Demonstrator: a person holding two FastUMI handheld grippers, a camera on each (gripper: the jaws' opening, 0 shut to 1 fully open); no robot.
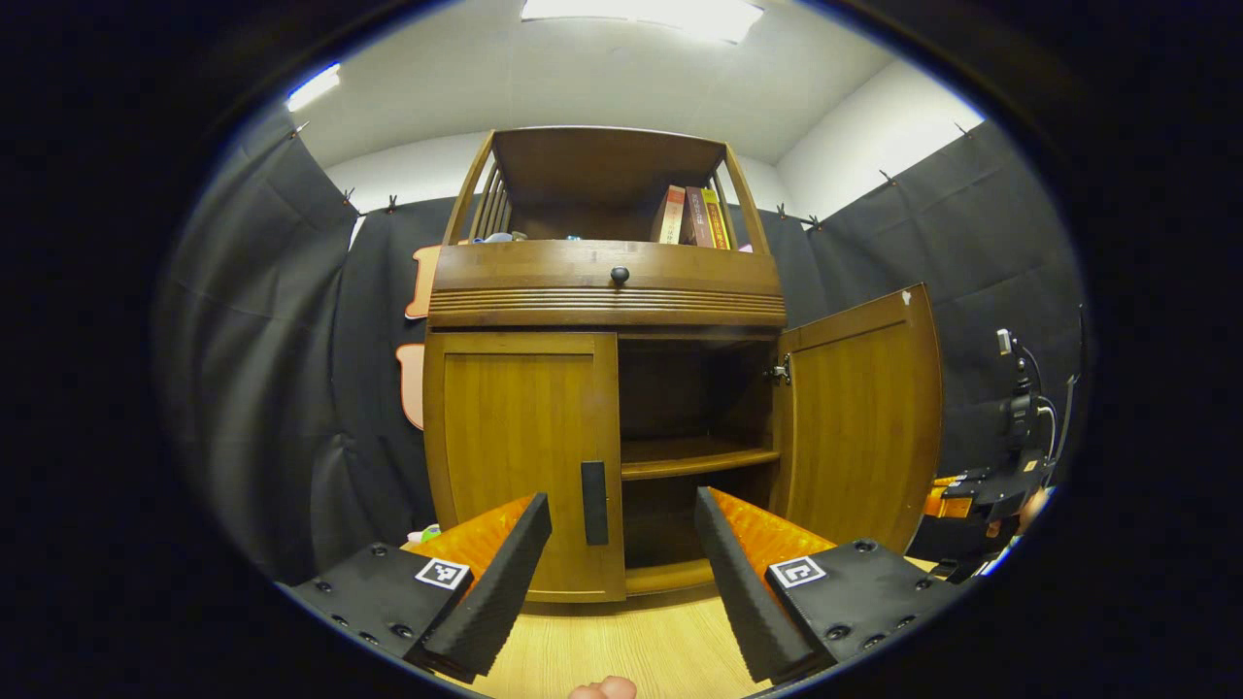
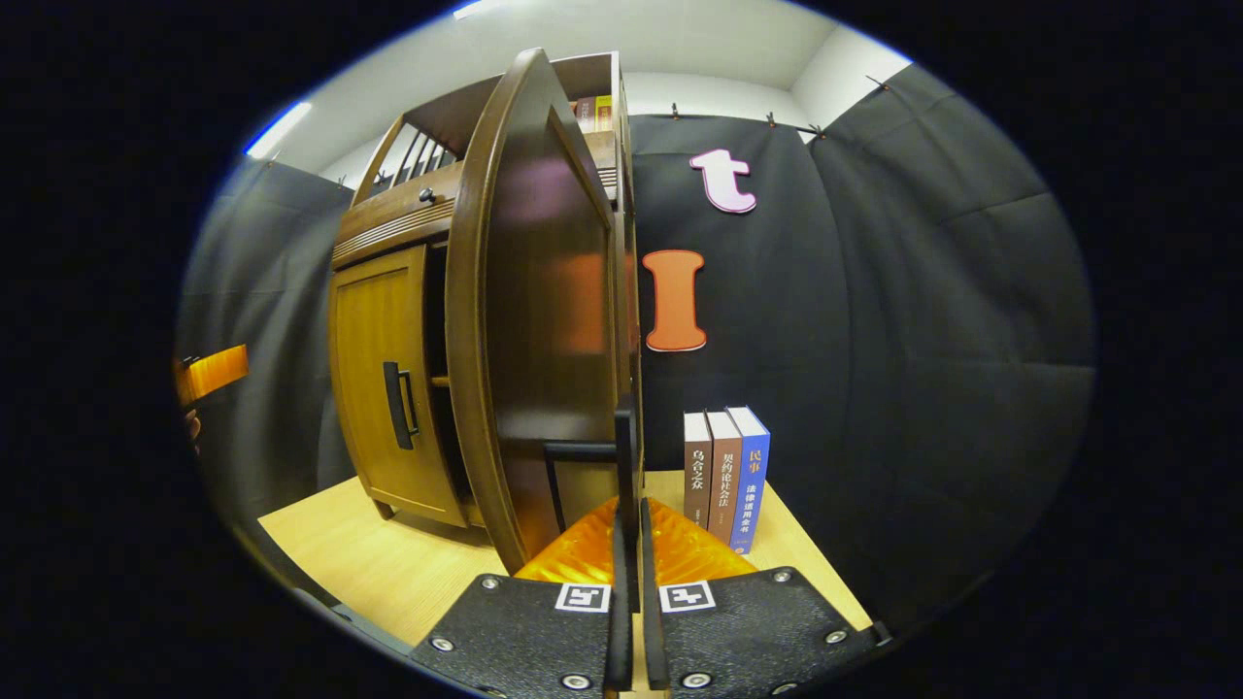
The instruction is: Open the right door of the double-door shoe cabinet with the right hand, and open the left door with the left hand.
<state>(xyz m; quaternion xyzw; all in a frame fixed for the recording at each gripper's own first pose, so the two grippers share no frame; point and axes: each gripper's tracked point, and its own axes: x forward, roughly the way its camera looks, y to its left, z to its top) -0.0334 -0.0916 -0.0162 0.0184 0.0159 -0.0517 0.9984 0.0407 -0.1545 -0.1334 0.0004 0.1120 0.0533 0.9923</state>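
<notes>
A glossy brown wooden cabinet [image 1: 604, 291] is seen head-on in the left gripper view, standing on a pale wood-grain table [image 1: 631, 646]. Its right door [image 1: 859, 422] is swung wide, baring dark shelves; its left door [image 1: 524, 456] is closed, with a slim dark bar handle [image 1: 594, 502] at its inner edge. The left gripper [image 1: 621, 539] is held before that handle with fingers spread apart, touching nothing. In the right gripper view the right gripper [image 2: 629, 544] is pressed together on the right door's thin black handle [image 2: 624, 437], the door [image 2: 544, 320] seen edge-on and curved. Three upright books [image 2: 725, 476] are shown there beside it.
</notes>
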